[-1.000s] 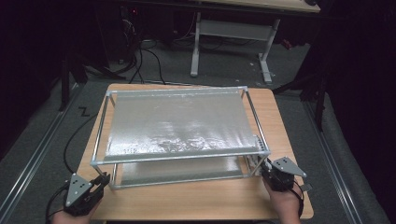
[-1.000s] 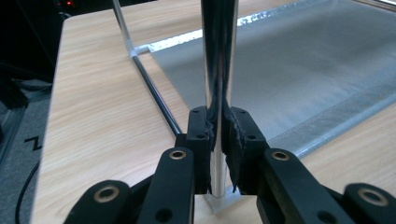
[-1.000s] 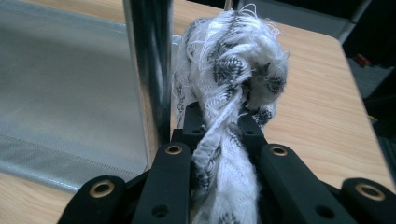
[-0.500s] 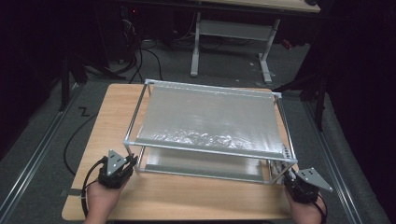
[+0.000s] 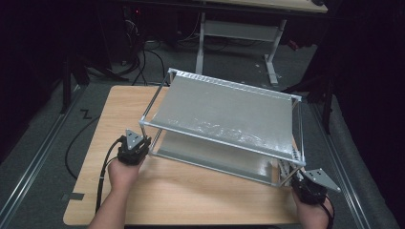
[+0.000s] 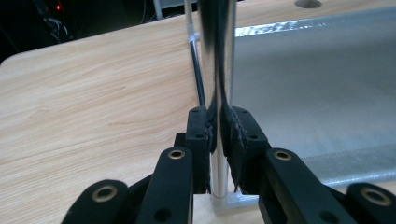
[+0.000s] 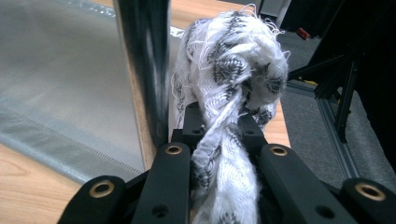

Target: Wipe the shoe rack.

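Rack (image 5: 224,124) | on table (image 5: 114,105), skewed, long axis running far-left to near-right | left gripper (image 5: 134,149) clamped on rack's near-left post (image 6: 219,93) | right gripper (image 5: 309,188) clenched on cloth (image 7: 233,93), beside rack's near-right post (image 7: 144,56)

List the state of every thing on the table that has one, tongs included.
Two-tier mesh rack: upright on the table, set askew to its edges.
Left tongs: shut on the rack's near-left metal post.
Right tongs: shut on a white knotted rope beside the near-right post.
Wooden table: level.
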Demonstrator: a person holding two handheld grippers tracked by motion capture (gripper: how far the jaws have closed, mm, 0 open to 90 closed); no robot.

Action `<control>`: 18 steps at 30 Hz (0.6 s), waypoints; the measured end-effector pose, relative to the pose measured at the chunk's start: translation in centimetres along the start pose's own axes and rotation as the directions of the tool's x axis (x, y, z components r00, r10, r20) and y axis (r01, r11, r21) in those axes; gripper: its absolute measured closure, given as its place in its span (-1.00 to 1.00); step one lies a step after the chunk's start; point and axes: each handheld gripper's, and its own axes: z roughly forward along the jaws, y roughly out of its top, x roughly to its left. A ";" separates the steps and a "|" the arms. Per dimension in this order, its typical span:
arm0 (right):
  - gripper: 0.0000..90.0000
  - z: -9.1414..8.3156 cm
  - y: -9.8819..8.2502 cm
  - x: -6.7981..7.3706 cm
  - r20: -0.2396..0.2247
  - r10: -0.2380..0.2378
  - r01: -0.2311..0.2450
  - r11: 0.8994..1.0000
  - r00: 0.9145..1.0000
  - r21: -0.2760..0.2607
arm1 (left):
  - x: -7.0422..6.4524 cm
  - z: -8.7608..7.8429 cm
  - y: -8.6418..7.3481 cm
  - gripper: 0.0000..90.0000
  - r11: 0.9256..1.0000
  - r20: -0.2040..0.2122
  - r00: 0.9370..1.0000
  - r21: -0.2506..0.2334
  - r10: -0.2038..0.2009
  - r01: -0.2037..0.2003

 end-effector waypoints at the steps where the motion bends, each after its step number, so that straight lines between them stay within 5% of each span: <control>1: 0.76 0.1 0.1 0.1 -0.002 -0.002 0.002 1.000 1.000 0.000 | 0.1 0.2 0.1 0.75 1.000 -0.004 1.000 0.003 -0.003 0.003; 5: 0.76 0.3 0.2 0.3 -0.007 -0.007 0.007 1.000 1.000 -0.001 | 0.3 0.0 0.5 0.52 1.000 -0.022 1.000 0.000 -0.010 0.010; 10: 0.75 0.6 0.1 0.6 -0.009 -0.022 0.022 1.000 1.000 0.008 | 0.5 -2.3 -0.8 0.22 1.000 -0.043 0.999 0.016 -0.013 0.014; 14: 0.76 1.1 0.0 1.1 -0.023 -0.027 0.027 0.999 0.999 0.022 | -0.5 -5.1 -2.5 0.08 0.998 -0.005 0.999 0.051 0.047 -0.047; 18: 0.75 1.6 0.0 2.2 -0.046 -0.039 0.041 0.999 0.998 0.027 | -2.3 -8.1 -3.9 0.05 0.996 0.047 0.995 -0.005 0.084 -0.084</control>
